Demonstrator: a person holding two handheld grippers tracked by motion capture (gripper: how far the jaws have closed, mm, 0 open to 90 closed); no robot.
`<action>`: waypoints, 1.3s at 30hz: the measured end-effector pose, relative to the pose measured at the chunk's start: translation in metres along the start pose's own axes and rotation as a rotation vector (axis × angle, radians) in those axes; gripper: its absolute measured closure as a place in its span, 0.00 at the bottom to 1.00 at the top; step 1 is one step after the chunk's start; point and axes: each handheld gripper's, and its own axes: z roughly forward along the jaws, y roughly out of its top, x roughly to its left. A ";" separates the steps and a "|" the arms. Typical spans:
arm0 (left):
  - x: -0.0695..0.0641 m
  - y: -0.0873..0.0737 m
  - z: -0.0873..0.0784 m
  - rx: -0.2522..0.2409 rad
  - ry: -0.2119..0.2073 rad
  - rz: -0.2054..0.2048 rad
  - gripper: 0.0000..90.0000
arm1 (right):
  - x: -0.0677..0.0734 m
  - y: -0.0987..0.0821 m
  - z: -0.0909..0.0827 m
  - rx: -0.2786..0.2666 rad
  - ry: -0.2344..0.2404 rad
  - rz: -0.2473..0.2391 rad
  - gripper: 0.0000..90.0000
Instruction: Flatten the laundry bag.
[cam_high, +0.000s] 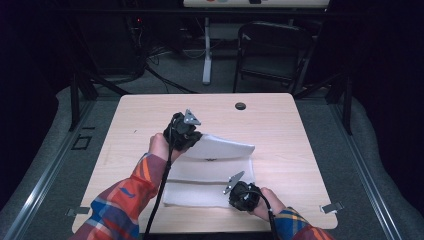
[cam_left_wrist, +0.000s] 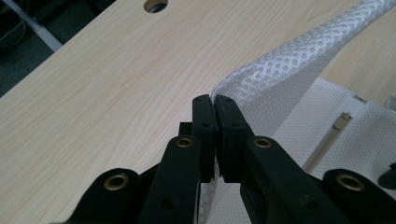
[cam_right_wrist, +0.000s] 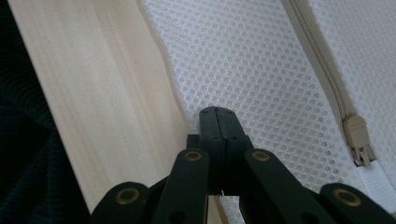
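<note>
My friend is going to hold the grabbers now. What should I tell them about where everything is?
Left gripper: shut on the far edge of the white mesh bag, lifting that edge off the table so it arches up.
Right gripper: jaws closed at the bag's near edge, beside the zipper pull; whether it pinches the mesh is not clear.
The bag lies mid-table, nearer the person.
Done: far edge raised.
Left: probably carry it over to fold the bag, then flatten it and let go.

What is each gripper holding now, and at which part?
Both hold the white mesh bag. The left gripper pinches its raised far edge; the right gripper pinches its near edge.
</note>
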 end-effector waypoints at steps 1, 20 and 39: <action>0.001 0.002 0.000 -0.005 0.005 0.006 0.97 | 0.001 -0.001 0.000 0.001 0.006 0.001 1.00; 0.025 0.020 0.024 -0.041 0.074 -0.017 0.97 | 0.007 -0.007 -0.003 0.012 0.089 -0.010 1.00; 0.045 0.027 0.059 -0.027 0.163 -0.047 0.96 | 0.006 -0.007 -0.005 0.029 0.111 -0.030 1.00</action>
